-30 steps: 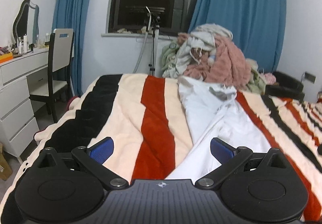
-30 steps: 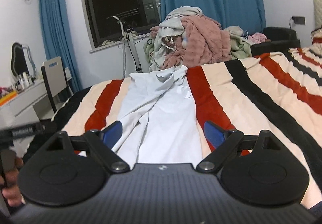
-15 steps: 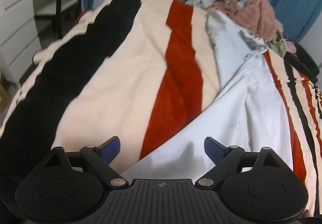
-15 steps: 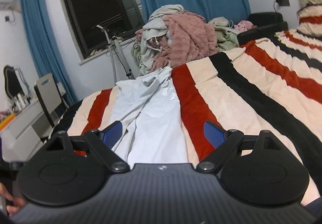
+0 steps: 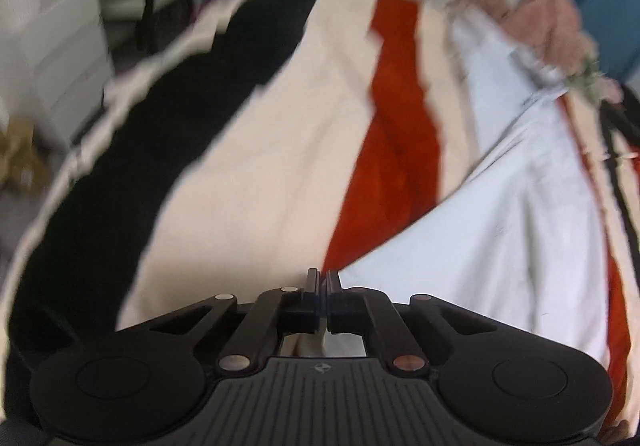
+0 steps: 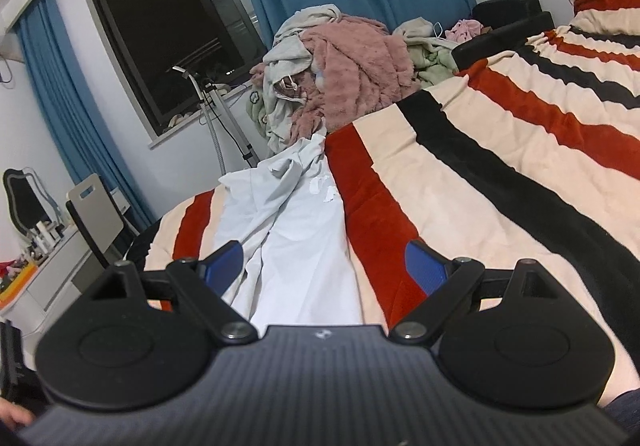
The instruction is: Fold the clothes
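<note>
A white garment [image 5: 500, 213] lies lengthwise on a bed's striped blanket [image 5: 260, 165]. In the blurred left wrist view my left gripper [image 5: 322, 282] is shut, its fingertips pinching the garment's near left edge where it meets the red stripe. In the right wrist view the same white garment [image 6: 304, 246] stretches away over the blanket [image 6: 480, 173] towards the foot of the bed. My right gripper [image 6: 324, 266] hovers open above its near end, the blue pads [image 6: 424, 266] spread wide and holding nothing.
A heap of pink, grey and green clothes [image 6: 344, 73] is piled beyond the far end of the bed. A chair [image 6: 96, 213] and white dresser [image 6: 40, 286] stand left. A steamer stand [image 6: 216, 113] is by the window. A hand [image 6: 12, 414] shows bottom left.
My left gripper has tipped down to the blanket and gone from open to shut at the garment's near edge. The right gripper stayed open and tilted a little.
</note>
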Demonstrator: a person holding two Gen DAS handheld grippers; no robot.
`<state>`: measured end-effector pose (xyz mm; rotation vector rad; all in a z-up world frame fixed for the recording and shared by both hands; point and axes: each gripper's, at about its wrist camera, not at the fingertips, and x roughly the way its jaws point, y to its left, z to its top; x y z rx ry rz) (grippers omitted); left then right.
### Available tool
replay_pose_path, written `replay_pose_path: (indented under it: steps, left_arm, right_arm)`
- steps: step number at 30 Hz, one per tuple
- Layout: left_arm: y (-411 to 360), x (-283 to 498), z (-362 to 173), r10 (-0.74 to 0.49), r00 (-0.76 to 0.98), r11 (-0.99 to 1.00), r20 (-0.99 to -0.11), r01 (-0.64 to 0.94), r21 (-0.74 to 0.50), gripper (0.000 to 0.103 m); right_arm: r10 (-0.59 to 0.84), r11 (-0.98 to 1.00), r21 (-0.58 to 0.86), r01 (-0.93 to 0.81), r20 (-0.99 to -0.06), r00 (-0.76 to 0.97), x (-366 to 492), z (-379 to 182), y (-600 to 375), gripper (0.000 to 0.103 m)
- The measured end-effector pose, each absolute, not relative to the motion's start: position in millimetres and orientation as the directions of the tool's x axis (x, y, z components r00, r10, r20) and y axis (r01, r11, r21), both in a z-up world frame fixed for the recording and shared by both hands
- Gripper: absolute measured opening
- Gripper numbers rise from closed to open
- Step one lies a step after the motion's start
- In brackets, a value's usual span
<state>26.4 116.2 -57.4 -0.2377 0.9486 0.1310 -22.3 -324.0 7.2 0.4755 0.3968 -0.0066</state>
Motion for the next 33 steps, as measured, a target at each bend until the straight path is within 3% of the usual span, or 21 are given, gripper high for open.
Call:
replay_pose_path:
  steps: [4,8,12,18,22,23,27,31,32,33]
  left_arm:
    - [84,-14,-18,-0.012,0.732,0.993,-0.682,-0.072,-0.095,0.002]
    - [38,-63,9,-0.175,0.802,0.984,-0.57,0.128,-0.123,0.002]
    - [-15,-92,13,-0.336,0.78,0.941,-0.528,0.304,-0.151,0.002]
    - [-76,-75,-45,-0.436,0.606,0.891,-0.666,0.394,-0.225,0.002]
    - [-80,-50,-75,-0.456,0.491,0.882,-0.742,0.356,-0.307,0.006]
    - [-77,-46,-78,-0.469,0.467,0.877,-0.75,0.344,-0.334,0.012]
    - [-52,-39,-67,-0.531,0.457,0.847,-0.714,0.318,-0.427,0.052]
    - [-10,-26,-57,-0.528,0.513,0.843,-0.677,0.217,-0.493,0.069]
    - [1,-18,-58,-0.518,0.53,0.841,-0.671,0.176,-0.511,0.077]
    - [12,-11,-59,-0.508,0.546,0.838,-0.666,0.134,-0.529,0.083]
  right_arm:
    - [0.084,0.892,0.443,0.091,-0.36,0.929,-25,11,-327,0.089]
    - [0.111,0.887,0.457,0.06,-0.338,0.935,-27,16,-332,0.089]
    - [0.122,0.88,0.471,0.063,-0.354,0.927,-24,15,-336,0.089]
    - [0.164,0.855,0.513,0.075,-0.406,0.899,-14,4,-342,0.089]
    - [0.229,0.833,0.548,0.075,-0.464,0.856,-4,-9,-342,0.089]
    - [0.245,0.828,0.556,0.076,-0.478,0.843,-2,-12,-342,0.089]
    - [0.279,0.788,0.604,0.12,-0.524,0.805,3,-28,-342,0.089]
    - [0.331,0.733,0.659,0.168,-0.561,0.758,8,-47,-340,0.089]
    - [0.323,0.731,0.656,0.19,-0.578,0.749,8,-51,-339,0.088]
    - [0.309,0.737,0.643,0.206,-0.593,0.743,10,-53,-338,0.074]
